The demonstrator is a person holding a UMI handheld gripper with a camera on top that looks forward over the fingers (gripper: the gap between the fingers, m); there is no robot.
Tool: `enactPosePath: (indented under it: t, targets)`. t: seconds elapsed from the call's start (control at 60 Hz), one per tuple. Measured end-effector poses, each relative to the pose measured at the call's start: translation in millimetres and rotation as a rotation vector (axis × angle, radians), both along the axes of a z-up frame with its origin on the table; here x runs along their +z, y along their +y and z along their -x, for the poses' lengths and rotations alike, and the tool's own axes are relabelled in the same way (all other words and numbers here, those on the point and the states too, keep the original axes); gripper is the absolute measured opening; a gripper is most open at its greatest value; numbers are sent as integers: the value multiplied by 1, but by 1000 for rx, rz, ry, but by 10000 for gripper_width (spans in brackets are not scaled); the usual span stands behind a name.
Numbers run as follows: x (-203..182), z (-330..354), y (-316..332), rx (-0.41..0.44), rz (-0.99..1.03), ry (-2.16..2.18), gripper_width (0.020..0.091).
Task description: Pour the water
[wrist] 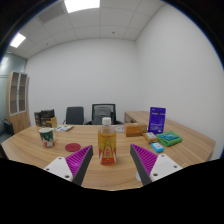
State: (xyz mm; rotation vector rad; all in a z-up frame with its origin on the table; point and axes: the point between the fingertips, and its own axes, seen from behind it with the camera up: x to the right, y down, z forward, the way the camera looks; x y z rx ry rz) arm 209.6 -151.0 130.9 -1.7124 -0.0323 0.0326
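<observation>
Gripper view shows one gripper (108,162) with two fingers, each bearing one magenta pad (80,157) on its inner face. The fingers are spread apart and released; nothing is pressed between them. The tool is held roughly level, pointing forward across the table (110,175), fingers side by side.

One bottle (107,142) stands between the fingers, near the table's front edge, with a gap visible at either side. Its long axis is vertical: cap up, base resting on the wooden tabletop. The body appears clear with an orange or yellow tint; whether it holds water cannot be told.

One cup-like container (47,137) stands on the table towards its left side, beyond the left finger. One purple box (157,119) stands upright near the table's right edge, and a few flat green and blue packages (164,141) lie just in front of it. One brown box (134,129) sits near the far edge, behind the bottle.

Two office chairs (103,112) stand beyond the far edge of the table, against the white wall.
</observation>
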Motion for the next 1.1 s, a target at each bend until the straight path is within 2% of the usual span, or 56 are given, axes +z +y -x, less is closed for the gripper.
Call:
enactPosePath:
  t: [0.183,0.4,0.45,0.483,0.533,0.65,0.667,0.717,0.833,0.917,1.1]
  targets:
    - [-26,16,96,-30,54,-7,834]
    - [-54,31,154,-39,107,-12,830]
    - [-60,33,161,-40,127,-18,758]
    - [-60,27,165,-62,119,-37,612]
    - [-62,24,167,-75,106,-30,607]
    - [-58,29,164,-103,96,-47,513]
    - [-59,28,165,-110,99,-49,482]
    - [-58,26,163,-136,114,-76,462]
    - [-32,43,158,-143,97,-243,461]
    - [3,72,160,-127,71,-403,463]
    - [69,157,172,-101,-19,-994,461]
